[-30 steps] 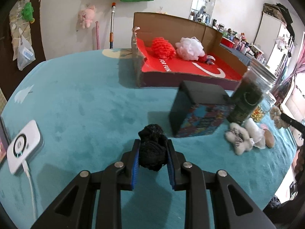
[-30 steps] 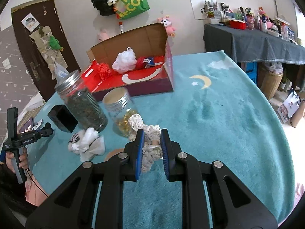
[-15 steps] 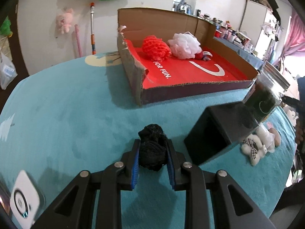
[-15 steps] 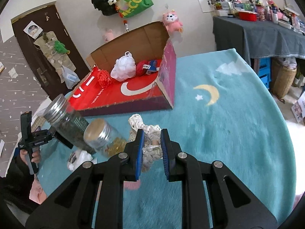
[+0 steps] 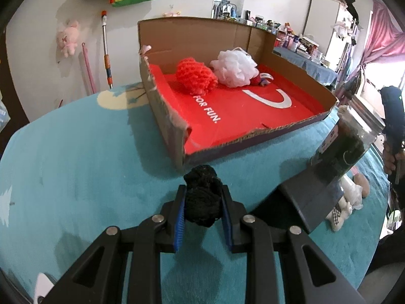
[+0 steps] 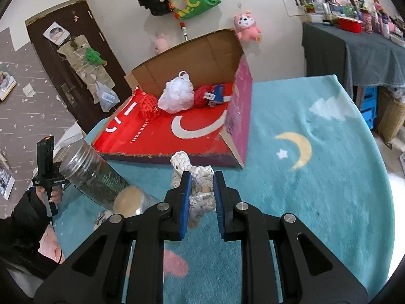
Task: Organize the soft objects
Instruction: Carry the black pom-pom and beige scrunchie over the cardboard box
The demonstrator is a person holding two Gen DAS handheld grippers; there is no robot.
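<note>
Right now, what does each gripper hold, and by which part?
Left gripper: black knitted ball, pinched across its middle. Right gripper: cream knitted piece, around its middle.

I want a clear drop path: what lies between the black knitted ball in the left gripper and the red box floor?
In the left wrist view, only the box's low torn front wall lies between the black ball and the red floor.

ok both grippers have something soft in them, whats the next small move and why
Probably carry both forward over the front wall of the cardboard box before opening. The left gripper is shut on the black knitted ball, the right gripper on the cream knitted piece, and both sit short of the box, where the red pouf and white pouf already lie.
</note>
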